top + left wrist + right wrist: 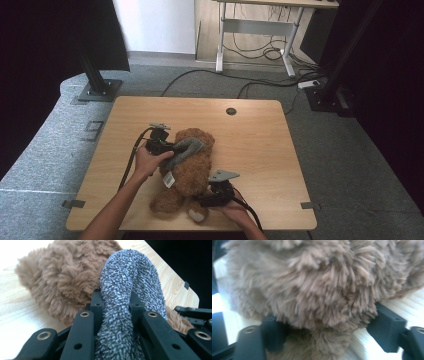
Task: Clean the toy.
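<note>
On the worktop (250,130) lies a brown teddy bear (192,167). The left claw (116,306) clamps a grey fuzzy sock (127,285) against it. The right claw (322,327) stands wide apart around the bear's fur, not pressing.

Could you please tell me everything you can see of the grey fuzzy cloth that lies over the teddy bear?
The grey cloth is a long, narrow strip of nubby, chenille-like fabric flecked grey and white. It drapes in an arch over the brown teddy bear, which lies on the wooden table. One end is pinched between the closed jaws of the left gripper; the rest rests on the bear's fur. What kind of article it is I cannot tell.
</note>
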{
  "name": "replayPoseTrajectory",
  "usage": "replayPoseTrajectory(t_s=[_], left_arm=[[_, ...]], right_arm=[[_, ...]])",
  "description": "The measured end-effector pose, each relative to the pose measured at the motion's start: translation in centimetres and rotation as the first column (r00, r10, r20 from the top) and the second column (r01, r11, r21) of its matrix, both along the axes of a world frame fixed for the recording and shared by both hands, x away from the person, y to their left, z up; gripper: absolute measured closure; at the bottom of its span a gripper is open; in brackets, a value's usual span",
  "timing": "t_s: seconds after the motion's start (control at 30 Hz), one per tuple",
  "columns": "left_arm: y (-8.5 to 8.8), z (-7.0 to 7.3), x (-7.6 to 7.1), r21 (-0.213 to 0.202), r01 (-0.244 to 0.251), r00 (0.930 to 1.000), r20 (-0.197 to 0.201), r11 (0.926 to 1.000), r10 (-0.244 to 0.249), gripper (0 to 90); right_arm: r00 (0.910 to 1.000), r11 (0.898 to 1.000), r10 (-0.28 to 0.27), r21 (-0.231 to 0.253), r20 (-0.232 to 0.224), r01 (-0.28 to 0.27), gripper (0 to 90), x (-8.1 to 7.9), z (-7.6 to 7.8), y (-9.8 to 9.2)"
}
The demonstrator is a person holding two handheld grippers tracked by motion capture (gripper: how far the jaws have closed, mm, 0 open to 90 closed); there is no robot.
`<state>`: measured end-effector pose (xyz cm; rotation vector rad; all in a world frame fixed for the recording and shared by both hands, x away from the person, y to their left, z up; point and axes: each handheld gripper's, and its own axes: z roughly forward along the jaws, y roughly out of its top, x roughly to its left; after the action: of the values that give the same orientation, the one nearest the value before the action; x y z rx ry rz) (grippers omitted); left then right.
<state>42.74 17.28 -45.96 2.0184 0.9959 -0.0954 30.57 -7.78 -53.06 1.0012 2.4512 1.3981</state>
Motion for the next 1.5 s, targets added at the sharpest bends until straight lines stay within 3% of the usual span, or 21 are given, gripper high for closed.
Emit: replayPoseTrajectory(t_s=[0.07, 0.2, 0.33, 0.57, 0.73, 0.87, 0.97, 1.17, 1.43, 1.5], left_arm=[[0.1, 0.0, -0.1, 0.001, -0.002, 1.0000, -0.001, 1.0000, 0.002, 71.8], [0.6, 0.1, -0.3, 0.006, -0.004, 1.0000, 0.001, 1.0000, 0.004, 71.9], [0.9, 0.8, -1.0, -0.008, 0.015, 0.9998, 0.015, 0.9999, -0.015, 72.0], [0.7, 3.7, -1.6, -0.048, 0.040, 0.9957, 0.085, 0.9980, -0.036, 72.0], [-0.2, 4.0, -0.5, -0.062, 0.046, 0.9965, 0.072, 0.9970, -0.041, 72.0], [-1.6, 3.3, 0.8, -0.067, 0.055, 0.9979, 0.038, 0.9963, -0.052, 71.8], [-3.0, 3.0, 1.3, -0.041, 0.067, 0.9974, 0.029, 0.9969, -0.066, 71.6], [-5.1, 3.3, 1.5, 0.029, 0.082, 0.9952, 0.051, 0.9962, -0.084, 71.7], [-5.5, 3.0, 1.7, 0.106, 0.040, 0.9943, 0.094, 0.9936, -0.050, 72.5], [-5.2, 3.0, 1.8, 0.105, 0.027, 0.9944, 0.099, 0.9941, -0.037, 72.6]], right_arm=[[1.0000, 1.000, 0.005, -0.020, 0.002, -0.005, 33.9, 0.0, -0.2, 0.6], [0.9977, 0.998, 0.043, -0.039, 0.052, -0.041, 55.5, -0.2, 0.0, 0.7], [0.9937, 0.995, 0.090, -0.046, 0.067, -0.087, 65.7, -0.5, 0.5, -0.2], [0.9905, 0.992, 0.118, -0.050, 0.072, -0.114, 68.1, -0.9, 0.7, -0.9], [0.9897, 0.992, 0.123, -0.046, 0.073, -0.120, 68.0, -0.9, 0.7, -0.8], [0.9891, 0.991, 0.128, -0.044, 0.073, -0.125, 68.2, -0.9, 0.7, -0.7], [0.9884, 0.990, 0.133, -0.048, 0.074, -0.129, 68.6, -0.9, 0.6, -0.6], [0.9886, 0.990, 0.133, -0.048, 0.070, -0.130, 69.1, -0.8, 0.4, -0.5], [0.9900, 0.992, 0.123, -0.046, 0.069, -0.120, 71.9, -0.7, 0.4, -0.7], [0.9914, 0.993, 0.113, -0.039, 0.066, -0.110, 74.1, -0.6, 0.4, -0.9]])
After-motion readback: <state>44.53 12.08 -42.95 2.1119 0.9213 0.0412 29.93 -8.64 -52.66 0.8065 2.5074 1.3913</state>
